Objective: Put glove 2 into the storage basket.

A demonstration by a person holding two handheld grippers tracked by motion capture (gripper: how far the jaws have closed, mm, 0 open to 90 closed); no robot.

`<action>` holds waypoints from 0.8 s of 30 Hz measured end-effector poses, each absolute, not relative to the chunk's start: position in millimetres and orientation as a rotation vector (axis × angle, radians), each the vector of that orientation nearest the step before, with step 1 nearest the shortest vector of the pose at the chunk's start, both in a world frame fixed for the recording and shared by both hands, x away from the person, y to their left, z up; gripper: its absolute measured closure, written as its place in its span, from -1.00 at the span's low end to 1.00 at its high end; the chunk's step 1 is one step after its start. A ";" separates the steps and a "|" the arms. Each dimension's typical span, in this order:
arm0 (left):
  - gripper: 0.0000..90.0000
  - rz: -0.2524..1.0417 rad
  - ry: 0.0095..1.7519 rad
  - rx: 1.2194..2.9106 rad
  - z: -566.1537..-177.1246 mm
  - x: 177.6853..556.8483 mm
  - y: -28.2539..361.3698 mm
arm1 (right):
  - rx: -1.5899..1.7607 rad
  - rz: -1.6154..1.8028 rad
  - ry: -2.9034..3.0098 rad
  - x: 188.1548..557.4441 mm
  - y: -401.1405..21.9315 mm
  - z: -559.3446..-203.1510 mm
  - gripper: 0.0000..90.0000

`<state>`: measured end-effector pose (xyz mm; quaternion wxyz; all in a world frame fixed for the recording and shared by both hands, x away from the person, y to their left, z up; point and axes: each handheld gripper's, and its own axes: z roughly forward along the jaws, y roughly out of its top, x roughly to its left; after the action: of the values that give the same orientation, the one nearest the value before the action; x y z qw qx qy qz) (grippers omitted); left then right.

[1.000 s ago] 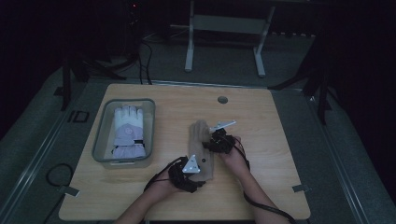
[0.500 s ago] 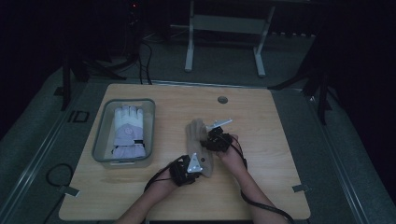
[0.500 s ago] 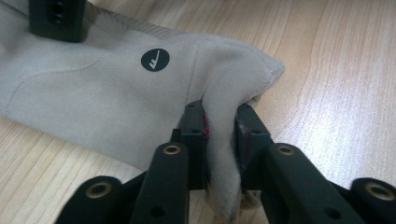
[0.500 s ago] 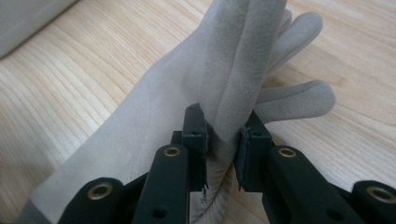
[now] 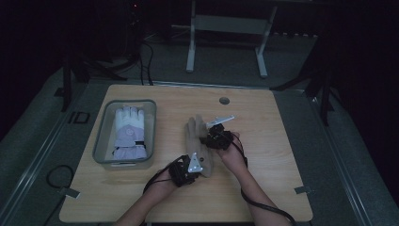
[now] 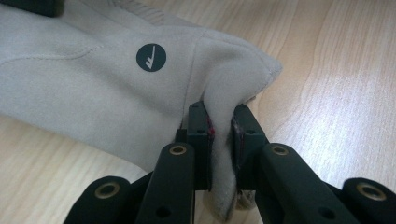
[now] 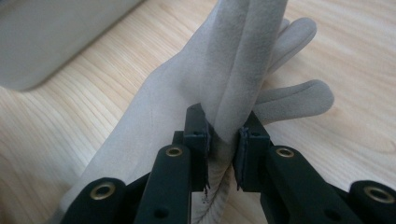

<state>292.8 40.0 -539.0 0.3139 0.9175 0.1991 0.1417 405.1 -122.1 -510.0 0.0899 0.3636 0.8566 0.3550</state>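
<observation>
Since the earlier frame, my left gripper (image 5: 196, 160) had slid up to the glove's (image 5: 196, 141) cuff end and its jaws had just closed, pinching a fold of fabric. My right gripper (image 5: 210, 138) was clamped on the glove's edge near the fingers. Between the two, the glove lay on the table (image 5: 273, 141), just right of the bin (image 5: 101, 141) holding a white glove (image 5: 128, 132).

A clear bin (image 5: 100, 141) is sitting at the tabletop's (image 5: 263, 188) left. A white and lavender glove (image 5: 128, 132) is lying inside it.
</observation>
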 end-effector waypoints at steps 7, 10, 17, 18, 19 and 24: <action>0.80 0.392 0.520 2.417 -517.3 295.1 50.6 | 1.050 1.103 2.527 405.3 -113.7 -489.1 0.73; 0.80 0.376 0.525 2.411 -508.0 296.7 56.5 | 1.033 1.119 2.521 404.8 -109.1 -478.8 0.73; 0.80 0.391 0.511 2.420 -490.3 296.3 67.7 | 1.013 1.155 2.503 403.6 -102.0 -463.9 0.73; 0.80 0.399 0.509 2.422 -489.0 295.8 68.6 | 1.015 1.158 2.506 403.5 -100.5 -461.6 0.73; 0.80 0.401 0.511 2.420 -487.2 295.6 69.9 | 1.012 1.160 2.504 403.5 -99.6 -460.3 0.73; 0.80 0.417 0.518 2.417 -478.7 295.4 78.3 | 0.980 1.168 2.500 402.9 -91.0 -449.8 0.73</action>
<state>295.4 78.3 -478.7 0.3123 0.9159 0.1964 0.1580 402.9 -91.0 -449.8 0.1066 0.3327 0.8489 0.3967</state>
